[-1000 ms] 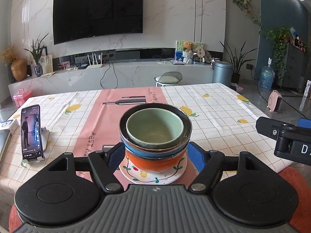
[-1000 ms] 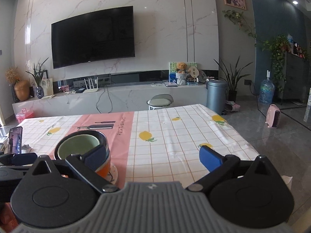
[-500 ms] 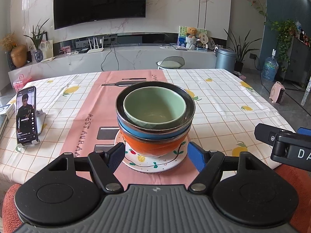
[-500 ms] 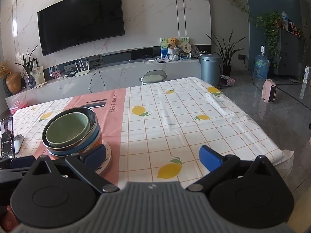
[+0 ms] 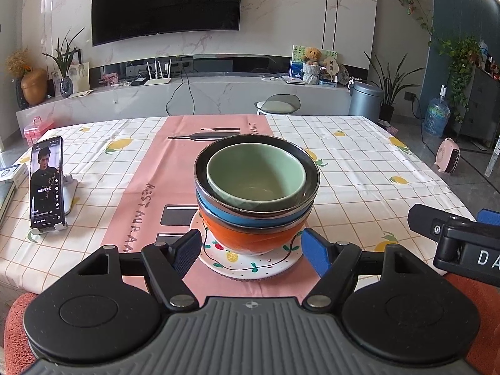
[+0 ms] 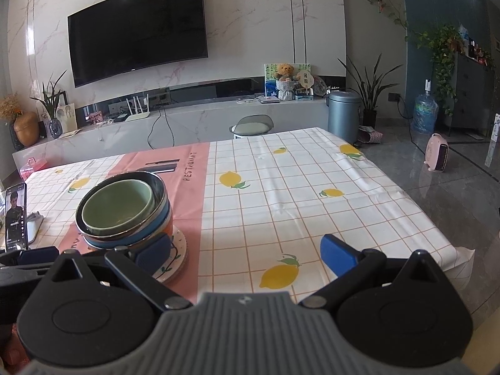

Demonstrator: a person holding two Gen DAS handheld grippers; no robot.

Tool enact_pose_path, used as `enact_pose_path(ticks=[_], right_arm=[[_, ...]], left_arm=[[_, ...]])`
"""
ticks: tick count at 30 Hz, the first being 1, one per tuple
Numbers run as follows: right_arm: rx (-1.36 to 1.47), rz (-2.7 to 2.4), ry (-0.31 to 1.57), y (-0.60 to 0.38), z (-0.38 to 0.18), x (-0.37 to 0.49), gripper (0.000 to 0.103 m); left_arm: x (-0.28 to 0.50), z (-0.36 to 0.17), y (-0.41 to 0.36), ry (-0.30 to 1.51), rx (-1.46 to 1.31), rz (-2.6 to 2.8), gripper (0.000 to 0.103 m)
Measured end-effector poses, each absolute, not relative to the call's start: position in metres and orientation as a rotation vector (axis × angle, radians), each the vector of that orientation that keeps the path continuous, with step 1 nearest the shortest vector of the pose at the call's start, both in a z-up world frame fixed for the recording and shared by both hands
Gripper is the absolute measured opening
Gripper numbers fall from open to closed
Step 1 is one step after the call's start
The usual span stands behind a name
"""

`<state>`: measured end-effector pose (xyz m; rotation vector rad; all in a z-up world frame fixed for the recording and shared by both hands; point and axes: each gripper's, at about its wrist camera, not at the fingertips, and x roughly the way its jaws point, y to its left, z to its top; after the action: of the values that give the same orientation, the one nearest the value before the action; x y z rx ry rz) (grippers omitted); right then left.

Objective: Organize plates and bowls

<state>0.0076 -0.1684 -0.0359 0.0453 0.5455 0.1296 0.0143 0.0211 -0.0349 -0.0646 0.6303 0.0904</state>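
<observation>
The left claw [image 5: 251,248] is wide open and holds nothing; its two blue pads stand one on each side of the painted plate [image 5: 250,264], at its near edge. The right claw [image 6: 247,254] is also open and empty, to the right of the plate, above a printed lemon on the cloth. In the left view a black part of it shows the letters "DA".

The plate lies on the pink band of the counter [image 5: 359,168]. On the plate stands the bowl stack [image 5: 256,193]: an orange bowl at the bottom, a blue one in it, then a dark-rimmed one, and a green bowl [image 5: 256,176] on top, sitting a little tilted.

Left of the stack, on the pink band, the cloth reads "RESTAURAN", partly covered. Further left a phone [image 5: 47,182] stands on a holder, its screen lit. Behind the stack the word "RESTAURANT" is printed again beside a drawn knife. Beyond the counter a television [image 5: 165,3] hangs on the marble wall.
</observation>
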Motion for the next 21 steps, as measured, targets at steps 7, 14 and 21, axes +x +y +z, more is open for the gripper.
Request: enact_pose_path(ticks=[7,14,21], right_arm=[[0.053,0.127,0.549,-0.169,-0.0364,0.0081,0.1],[0.054,0.126,0.551,-0.1692,-0.0364,0.0088,0.1],[0.056,0.128,0.554,-0.1688,-0.0364,0.0088,0.1]], left_arm=[[0.0148,-0.0335,0.0175,0.625,-0.046,0.079,0.085],[0.0148,-0.0333,0.0169,0.624,-0.041,0.081,0.085],[0.0145,-0.0316,0.0176,0.62,-0.041,0.077,0.085]])
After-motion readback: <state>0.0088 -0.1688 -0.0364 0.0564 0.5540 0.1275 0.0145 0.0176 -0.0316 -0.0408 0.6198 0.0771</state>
